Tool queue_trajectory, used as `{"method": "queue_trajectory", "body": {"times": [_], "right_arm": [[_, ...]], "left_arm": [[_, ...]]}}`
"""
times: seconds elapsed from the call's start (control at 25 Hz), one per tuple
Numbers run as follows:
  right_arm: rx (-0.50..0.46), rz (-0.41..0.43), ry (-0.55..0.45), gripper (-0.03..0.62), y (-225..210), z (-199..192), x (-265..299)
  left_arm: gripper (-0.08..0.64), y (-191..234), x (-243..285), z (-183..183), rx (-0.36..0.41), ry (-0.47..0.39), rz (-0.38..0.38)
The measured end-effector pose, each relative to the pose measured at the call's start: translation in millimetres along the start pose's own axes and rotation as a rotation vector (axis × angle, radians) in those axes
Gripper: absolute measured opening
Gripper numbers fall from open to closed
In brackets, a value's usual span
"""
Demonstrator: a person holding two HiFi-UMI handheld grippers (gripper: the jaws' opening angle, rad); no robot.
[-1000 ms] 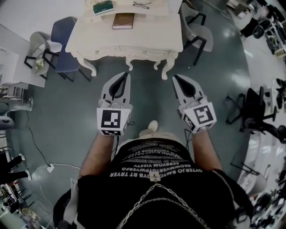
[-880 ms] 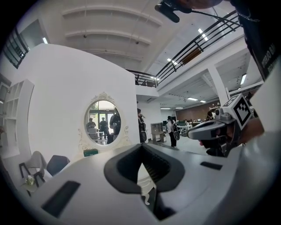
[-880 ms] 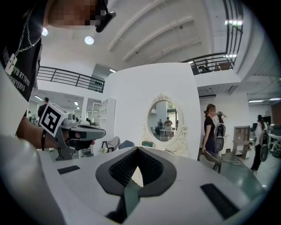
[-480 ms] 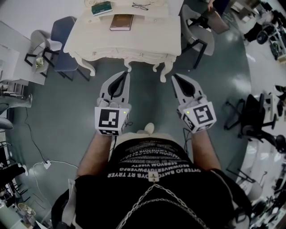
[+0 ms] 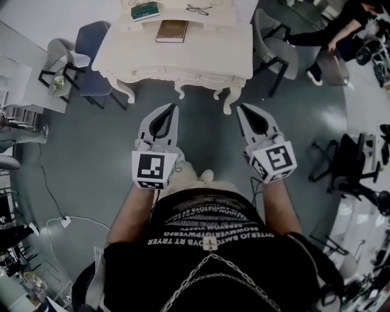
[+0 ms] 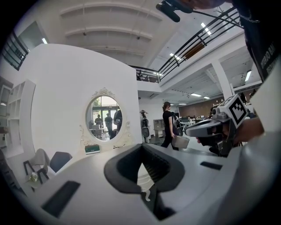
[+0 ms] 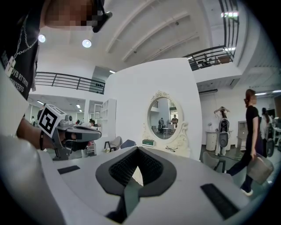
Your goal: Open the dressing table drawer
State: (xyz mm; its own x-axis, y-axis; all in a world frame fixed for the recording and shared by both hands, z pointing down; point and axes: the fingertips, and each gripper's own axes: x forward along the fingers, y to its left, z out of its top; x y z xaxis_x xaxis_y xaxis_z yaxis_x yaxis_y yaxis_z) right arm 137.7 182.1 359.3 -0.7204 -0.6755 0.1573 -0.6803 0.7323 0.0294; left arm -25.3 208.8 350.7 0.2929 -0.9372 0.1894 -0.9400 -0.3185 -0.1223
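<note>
The cream dressing table (image 5: 183,58) stands at the top of the head view, its drawer front (image 5: 183,76) facing me, shut. My left gripper (image 5: 173,107) and right gripper (image 5: 239,106) are held side by side over the floor, short of the table and touching nothing. Both are shut with nothing between the jaws. In the left gripper view the left gripper (image 6: 142,147) points at the table under its oval mirror (image 6: 103,118). In the right gripper view the right gripper (image 7: 138,149) faces the same mirror (image 7: 163,115).
On the tabletop lie a brown book (image 5: 171,30), a green book (image 5: 145,11) and glasses (image 5: 200,10). A blue chair (image 5: 91,55) stands left of the table, a grey chair (image 5: 274,46) right. A person (image 5: 341,30) with a box passes at top right. A cable (image 5: 64,220) lies on the floor at left.
Both grippers have kept shut and side by side, edging slightly forward. A person carrying a box has walked into view at the top right.
</note>
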Motion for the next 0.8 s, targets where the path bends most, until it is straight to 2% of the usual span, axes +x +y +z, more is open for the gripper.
{"method": "queue_trajectory", "body": {"times": [0.16, 0.52, 0.8], "right_arm": [[-0.017, 0.000, -0.017, 0.002, -3, 5, 13], [-0.004, -0.063, -0.013, 0.002, -28, 11, 38], [0.005, -0.095, -0.015, 0.002, -44, 17, 69]], "left_arm": [[0.003, 9, 9, -2, -0.004, 0.002, -0.008], [0.002, 24, 52, 19, 0.026, -0.035, -0.071], [0.003, 47, 81, 20, 0.033, -0.025, -0.095]]}}
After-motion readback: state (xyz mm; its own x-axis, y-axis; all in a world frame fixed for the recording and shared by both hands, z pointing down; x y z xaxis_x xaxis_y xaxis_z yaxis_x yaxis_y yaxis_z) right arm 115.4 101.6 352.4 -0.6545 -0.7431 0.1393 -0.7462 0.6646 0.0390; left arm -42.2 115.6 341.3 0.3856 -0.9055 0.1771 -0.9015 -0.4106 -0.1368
